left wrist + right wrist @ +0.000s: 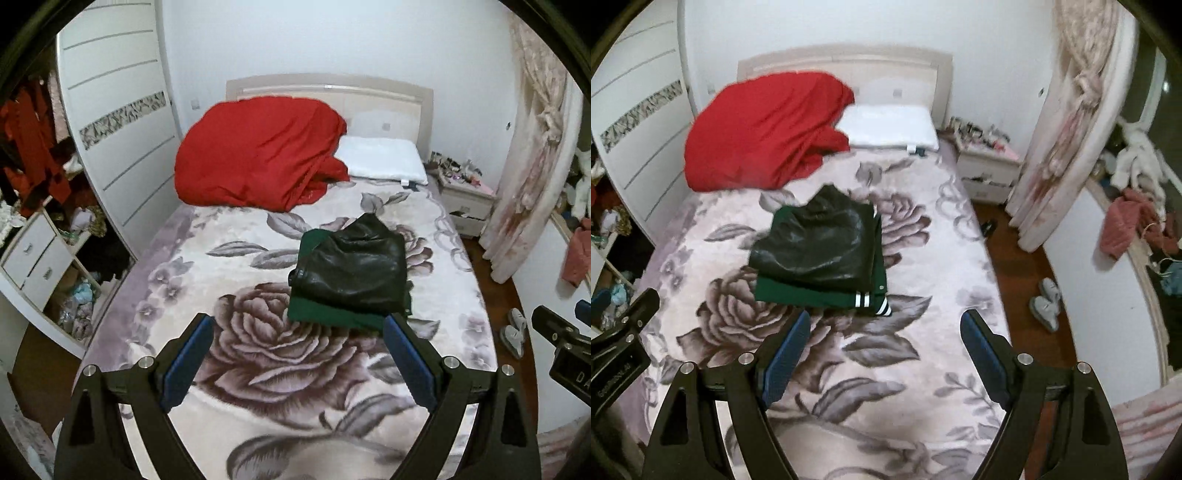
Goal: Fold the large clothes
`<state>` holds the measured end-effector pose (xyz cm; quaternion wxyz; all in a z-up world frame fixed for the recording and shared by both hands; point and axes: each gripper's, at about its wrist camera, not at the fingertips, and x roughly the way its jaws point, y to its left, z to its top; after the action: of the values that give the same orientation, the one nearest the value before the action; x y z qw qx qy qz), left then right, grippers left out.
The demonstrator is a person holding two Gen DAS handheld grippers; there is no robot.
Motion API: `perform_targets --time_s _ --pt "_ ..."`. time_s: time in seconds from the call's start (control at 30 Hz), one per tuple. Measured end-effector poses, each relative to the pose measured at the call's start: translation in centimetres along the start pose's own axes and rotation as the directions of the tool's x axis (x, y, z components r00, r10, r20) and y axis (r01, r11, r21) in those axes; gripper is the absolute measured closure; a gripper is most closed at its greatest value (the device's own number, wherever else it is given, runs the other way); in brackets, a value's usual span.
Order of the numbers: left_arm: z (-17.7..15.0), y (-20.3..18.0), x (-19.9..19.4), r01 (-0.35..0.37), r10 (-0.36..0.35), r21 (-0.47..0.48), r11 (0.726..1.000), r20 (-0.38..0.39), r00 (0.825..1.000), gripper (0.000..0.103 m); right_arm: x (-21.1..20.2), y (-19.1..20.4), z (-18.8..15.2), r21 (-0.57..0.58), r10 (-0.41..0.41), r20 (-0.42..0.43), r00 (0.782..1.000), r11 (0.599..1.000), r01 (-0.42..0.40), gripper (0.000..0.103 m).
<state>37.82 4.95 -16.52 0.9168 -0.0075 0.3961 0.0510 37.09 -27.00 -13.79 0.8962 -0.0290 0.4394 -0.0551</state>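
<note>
A folded jacket, dark green with black leather sleeves (352,275), lies in a neat stack on the floral bed cover (258,354). In the right wrist view the jacket (820,254) shows white-striped cuffs at its near corner. My left gripper (299,325) is open and empty, held above the bed just short of the jacket's near edge. My right gripper (884,321) is open and empty, above the bed in front of the jacket's striped corner. Neither gripper touches the jacket.
A red quilt (258,155) is heaped at the head of the bed beside a white pillow (384,162). A wardrobe (118,122) stands left, a cluttered nightstand (465,192) and curtain (532,147) right. Slippers (1047,302) lie on the wood floor.
</note>
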Motion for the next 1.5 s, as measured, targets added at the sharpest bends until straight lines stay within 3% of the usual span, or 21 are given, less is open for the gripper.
perform_targets --time_s 0.3,0.7,1.13,1.5 --pt "-1.2 0.3 -10.6 0.001 0.0 -0.001 1.0 0.066 0.998 0.009 -15.7 -1.4 -3.1 0.001 0.007 0.109 0.994 1.0 -0.007 0.018" --pt "-2.9 -0.9 -17.7 0.047 -0.05 0.023 0.999 0.121 0.991 0.009 -27.3 -3.8 -7.2 0.006 0.023 0.194 0.981 1.0 -0.024 0.018" --pt "-4.3 -1.3 -20.6 0.057 -0.06 0.024 0.998 0.155 0.986 0.009 -32.1 -5.8 -9.1 0.005 -0.001 0.237 0.971 1.0 0.0 0.017" --pt "-4.5 -1.5 -21.5 0.031 -0.033 0.01 0.999 0.193 0.981 0.007 -32.9 -6.2 -8.8 -0.002 0.014 0.244 0.97 1.0 -0.014 0.015"
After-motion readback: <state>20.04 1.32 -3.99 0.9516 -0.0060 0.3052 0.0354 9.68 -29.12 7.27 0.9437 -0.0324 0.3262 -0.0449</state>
